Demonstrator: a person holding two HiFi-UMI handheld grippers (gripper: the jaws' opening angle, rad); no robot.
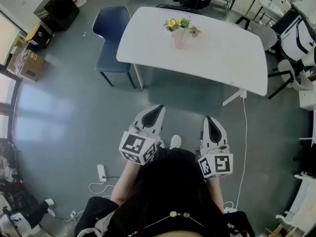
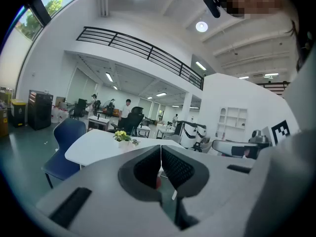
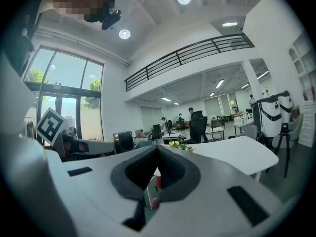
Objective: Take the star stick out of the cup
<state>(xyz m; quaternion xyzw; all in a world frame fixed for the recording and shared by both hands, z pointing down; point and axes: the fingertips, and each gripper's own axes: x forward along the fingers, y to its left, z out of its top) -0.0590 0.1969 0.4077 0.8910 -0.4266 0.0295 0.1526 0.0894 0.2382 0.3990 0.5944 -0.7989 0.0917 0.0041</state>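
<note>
**Not yet begun: star stick in the cup, both grippers clenched on nothing**

The task is judged to be at its very start. A pale pink cup (image 1: 178,39) is seen standing on the white table (image 1: 227,58), toward that table's far edge. Yellow-headed sticks and green sprigs rise out of the cup. The star stick (image 1: 172,23) is taken to be among them, though which one cannot be told at this size. It sits in the cup and is touched by nothing.

The left gripper (image 1: 159,107) and the right gripper (image 1: 208,119) are held well apart from the table, on its near side, close to the person's body. Each pair of jaws is pressed together with nothing between the pads.

Everything is left to do. The table must be approached, one gripper opened and closed on the stick, and the stick lifted clear of the cup.
</note>
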